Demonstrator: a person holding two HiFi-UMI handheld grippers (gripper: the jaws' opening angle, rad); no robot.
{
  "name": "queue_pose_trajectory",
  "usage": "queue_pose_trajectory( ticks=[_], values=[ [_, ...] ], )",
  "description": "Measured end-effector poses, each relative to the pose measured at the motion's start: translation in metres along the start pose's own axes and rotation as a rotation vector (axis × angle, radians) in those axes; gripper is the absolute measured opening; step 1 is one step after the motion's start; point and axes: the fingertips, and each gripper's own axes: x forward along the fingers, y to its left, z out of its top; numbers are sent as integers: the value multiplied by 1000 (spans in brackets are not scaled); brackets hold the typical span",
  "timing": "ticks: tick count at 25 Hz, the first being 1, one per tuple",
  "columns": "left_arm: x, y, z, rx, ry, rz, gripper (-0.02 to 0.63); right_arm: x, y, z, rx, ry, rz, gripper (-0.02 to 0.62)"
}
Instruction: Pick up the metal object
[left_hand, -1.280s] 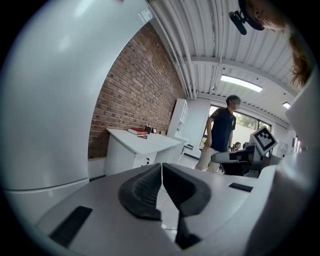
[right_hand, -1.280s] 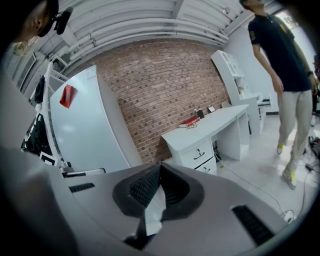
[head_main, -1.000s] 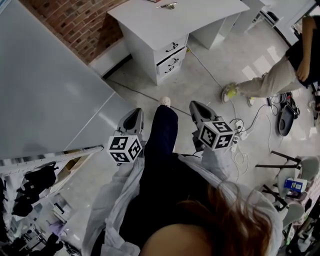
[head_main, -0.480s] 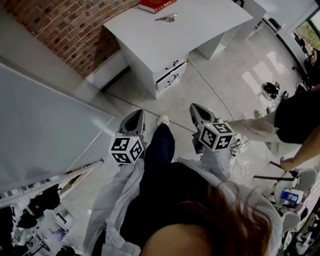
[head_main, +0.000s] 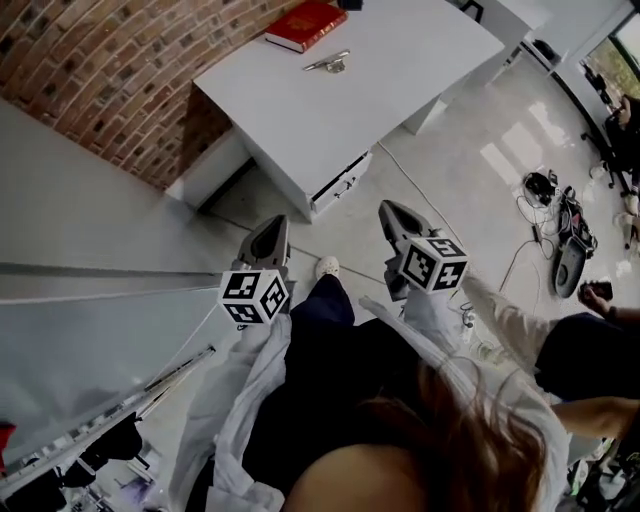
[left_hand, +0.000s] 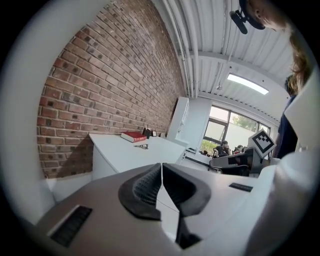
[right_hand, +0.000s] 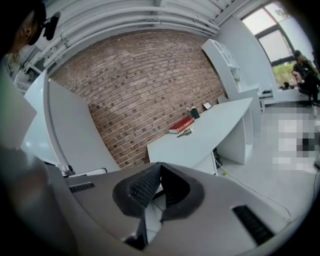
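The head camera sits on the person (head_main: 340, 400) and looks steeply down past the shoulders to the floor (head_main: 450, 190), with the desk (head_main: 330, 125) far off at the top of its frame. The left gripper (head_main: 271, 225) and right gripper (head_main: 386, 208) each carry a wide-angle camera that looks nearly level along its own jaws, low and well away from the desk. All three views share the desk, its book (head_main: 305, 24), the metal object (head_main: 328, 63) and the brick wall (head_main: 110, 90)

A red book (head_main: 306, 24) is lying on a white desk (head_main: 400, 70). The desk is standing beside a brick wall (head_main: 90, 90). Cables (head_main: 545, 215) are lying on the floor.
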Motion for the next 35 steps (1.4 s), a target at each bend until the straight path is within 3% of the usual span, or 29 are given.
queue_pose_trajectory(
  ticks=[2,4,5,9,11,14,19,25,29,35],
  values=[
    [14,9,7,-5,-5,0,23,14,-3,10,74,-8,23,12],
    [27,16,14,-10,-9,-4,22,27,-6,19,131,-11,51,163],
    [34,19,17,-11,-11,-8,23,33,-7,23,149,-11,59,204],
    [60,33,25,-15,-14,-25,21,57,-15,35,301,-34,120,252],
    [70,39,27,-16,-14,-35,23,65,-16,47,385,-62,151,252],
    [82,46,29,-18,-10,-45,23,70,-25,50,452,-58,122,252],
    [98,55,18,-30,23,-41,23,86,-32,57,461,-62,152,252],
    [119,57,10,-41,60,-31,23,105,-55,59,506,-19,116,246],
    [142,76,16,-57,55,18,23,142,-60,75,531,-2,189,242],
    [191,96,35,-56,59,67,23,192,-86,104,569,47,216,241]
  ],
)
